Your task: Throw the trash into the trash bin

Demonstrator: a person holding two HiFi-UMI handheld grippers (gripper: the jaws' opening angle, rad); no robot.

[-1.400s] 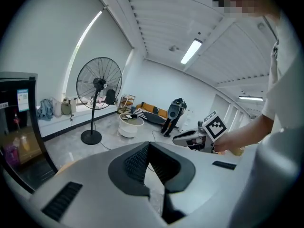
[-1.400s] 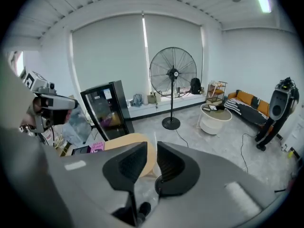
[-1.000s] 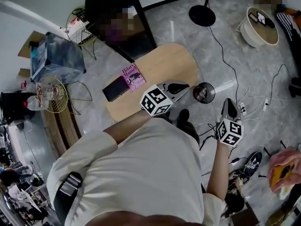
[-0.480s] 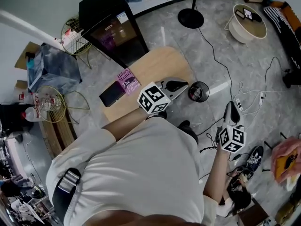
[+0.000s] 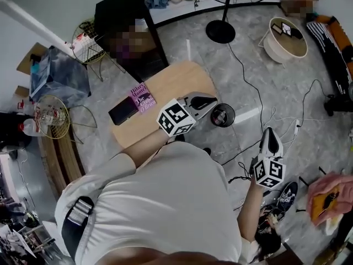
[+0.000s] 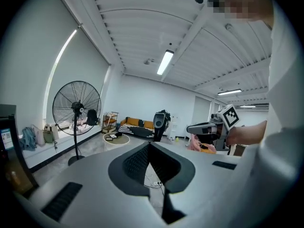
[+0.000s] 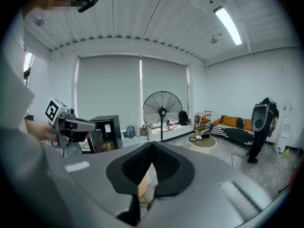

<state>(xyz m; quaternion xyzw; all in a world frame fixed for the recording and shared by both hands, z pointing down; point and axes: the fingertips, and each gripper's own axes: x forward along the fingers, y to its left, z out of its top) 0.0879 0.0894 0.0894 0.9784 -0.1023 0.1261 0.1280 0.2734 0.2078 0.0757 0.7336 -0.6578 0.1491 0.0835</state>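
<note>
Overhead, the light oval wooden table (image 5: 182, 81) lies under and beyond the left gripper (image 5: 211, 100), whose jaws are pressed together on nothing. Just beside its tip, between both grippers, stands the small round black trash bin (image 5: 223, 115). Further right, the right gripper (image 5: 271, 134) is likewise closed and empty.
</note>
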